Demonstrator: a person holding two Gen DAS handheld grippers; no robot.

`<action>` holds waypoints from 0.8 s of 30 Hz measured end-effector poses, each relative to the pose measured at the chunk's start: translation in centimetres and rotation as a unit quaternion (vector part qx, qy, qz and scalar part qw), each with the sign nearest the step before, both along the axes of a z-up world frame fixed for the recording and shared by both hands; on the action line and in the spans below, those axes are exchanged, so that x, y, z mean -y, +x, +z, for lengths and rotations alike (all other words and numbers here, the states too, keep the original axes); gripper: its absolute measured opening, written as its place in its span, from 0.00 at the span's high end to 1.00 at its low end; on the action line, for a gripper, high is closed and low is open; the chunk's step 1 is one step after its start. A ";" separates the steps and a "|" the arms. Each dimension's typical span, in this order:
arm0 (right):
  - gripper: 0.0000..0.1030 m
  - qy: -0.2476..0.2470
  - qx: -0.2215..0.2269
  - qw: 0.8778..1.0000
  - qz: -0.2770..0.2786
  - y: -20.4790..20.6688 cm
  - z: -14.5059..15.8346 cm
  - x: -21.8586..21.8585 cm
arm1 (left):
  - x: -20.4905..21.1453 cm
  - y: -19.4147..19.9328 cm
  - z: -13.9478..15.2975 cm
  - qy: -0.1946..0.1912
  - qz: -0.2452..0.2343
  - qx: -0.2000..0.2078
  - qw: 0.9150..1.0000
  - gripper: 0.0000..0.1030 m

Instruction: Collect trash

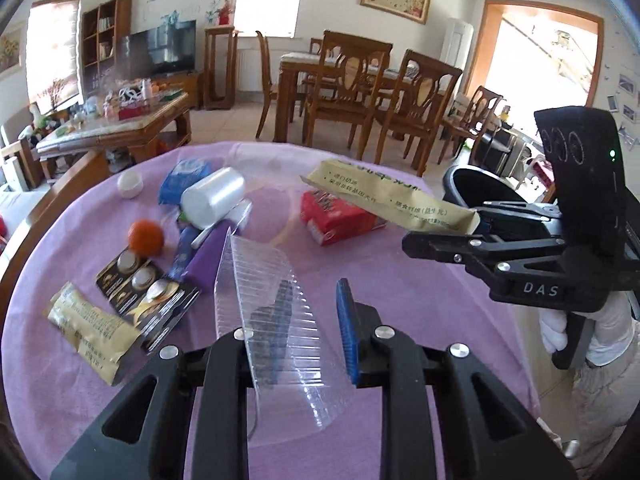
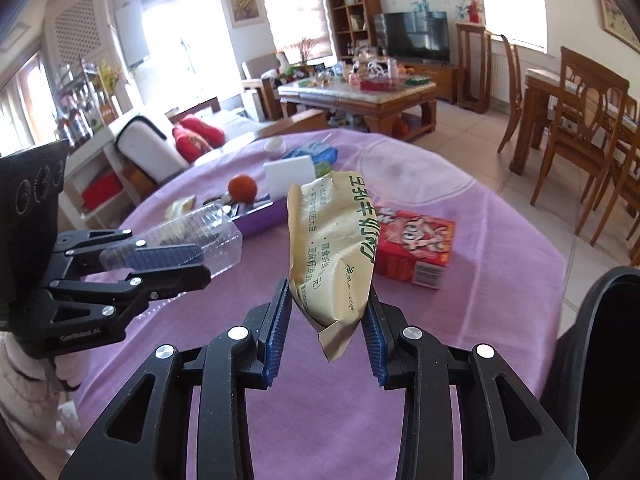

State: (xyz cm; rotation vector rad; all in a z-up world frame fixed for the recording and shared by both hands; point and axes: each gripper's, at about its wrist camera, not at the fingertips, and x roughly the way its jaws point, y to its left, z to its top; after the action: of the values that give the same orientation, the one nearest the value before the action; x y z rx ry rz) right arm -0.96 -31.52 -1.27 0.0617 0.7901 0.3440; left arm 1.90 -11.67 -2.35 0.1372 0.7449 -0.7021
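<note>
Above the table point(image 1: 400, 280), my left gripper point(image 1: 296, 320) jaws clench a clear plastic tray point(image 1: 276, 312), my right gripper point(image 2: 326, 320) jaws a beige wrapper point(image 2: 332, 240); next, I judge, both go to the black bin point(image 2: 600, 340).

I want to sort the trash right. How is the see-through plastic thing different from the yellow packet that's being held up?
The clear plastic tray is see-through and ribbed; the tan packet is opaque, with green printed writing. The tray looks stiff and keeps its shape; the packet is soft and crumpled. The left gripper holds the tray; the right gripper holds the packet. Both are gripped in the jaws, lifted above the purple tablecloth.
</note>
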 end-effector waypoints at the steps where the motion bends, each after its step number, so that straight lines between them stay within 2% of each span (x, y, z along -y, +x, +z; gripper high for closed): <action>1: 0.66 0.001 0.006 1.000 -0.005 -0.5 0.3 0.8 | 0.5 -0.1 0.3 -0.005 -0.004 0.003 1.000 0.77; 9: 0.66 0.018 0.040 0.997 -0.067 -4.0 1.7 7.8 | 6.1 -1.1 1.8 -0.036 -0.053 0.019 0.998 0.77; 14: 0.66 0.033 0.052 0.991 -0.117 -6.4 2.1 13.2 | 10.3 -1.7 2.2 -0.038 -0.088 0.025 0.995 0.77; 18: 0.66 0.039 0.052 0.987 -0.146 -8.1 1.8 17.1 | 13.5 -1.9 2.0 -0.054 -0.118 0.013 0.991 0.77; 24: 0.66 0.048 0.051 0.978 -0.195 -10.3 1.1 22.1 | 18.4 -2.6 1.7 -0.071 -0.177 -0.001 0.982 0.77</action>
State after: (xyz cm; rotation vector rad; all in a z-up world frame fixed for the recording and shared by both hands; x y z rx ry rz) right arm -11.30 -53.65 -0.19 0.2836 0.6412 0.0124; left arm -0.72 -30.05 -0.61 0.1406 0.6753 -1.0909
